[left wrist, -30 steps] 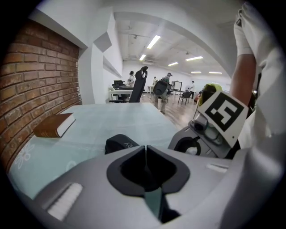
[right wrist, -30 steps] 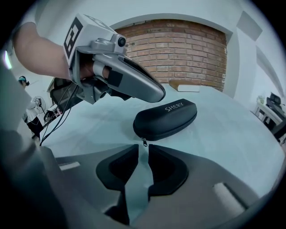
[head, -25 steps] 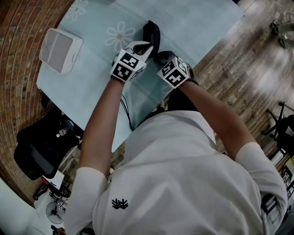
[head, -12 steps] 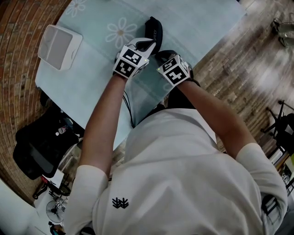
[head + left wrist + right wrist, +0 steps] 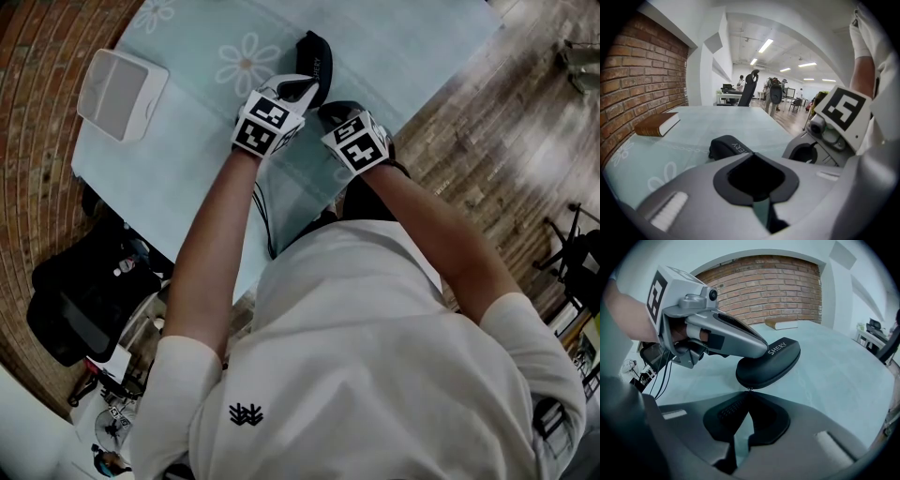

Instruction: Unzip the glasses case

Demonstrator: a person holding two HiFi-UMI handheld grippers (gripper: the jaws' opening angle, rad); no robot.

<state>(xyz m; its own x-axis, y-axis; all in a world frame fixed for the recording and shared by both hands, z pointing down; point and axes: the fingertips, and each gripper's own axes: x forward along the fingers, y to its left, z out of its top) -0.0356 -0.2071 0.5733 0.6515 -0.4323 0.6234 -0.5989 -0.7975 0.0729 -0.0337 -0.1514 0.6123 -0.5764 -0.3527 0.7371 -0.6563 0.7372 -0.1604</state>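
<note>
A black zipped glasses case (image 5: 316, 58) lies on the pale teal cloth (image 5: 187, 178), with white lettering on its lid (image 5: 780, 348). My left gripper (image 5: 298, 91) is shut, and its fingers (image 5: 740, 341) lie along the top of the case's near end (image 5: 725, 146). My right gripper (image 5: 328, 114) sits just right of it at the case's front rim. Its jaws meet at their tips (image 5: 749, 391) on the small metal zipper pull (image 5: 749, 389). The seam of the case shows as a thin line and looks shut.
A white square tray (image 5: 122, 94) stands at the cloth's left edge. A brown book (image 5: 656, 123) lies far back by the brick wall. A black chair (image 5: 80, 300) and cables hang off the table's near-left side. The wooden floor (image 5: 506, 141) lies to the right.
Both grippers have edged slightly farther along the table toward the case. Their hold looks the same and the case has not visibly opened.
</note>
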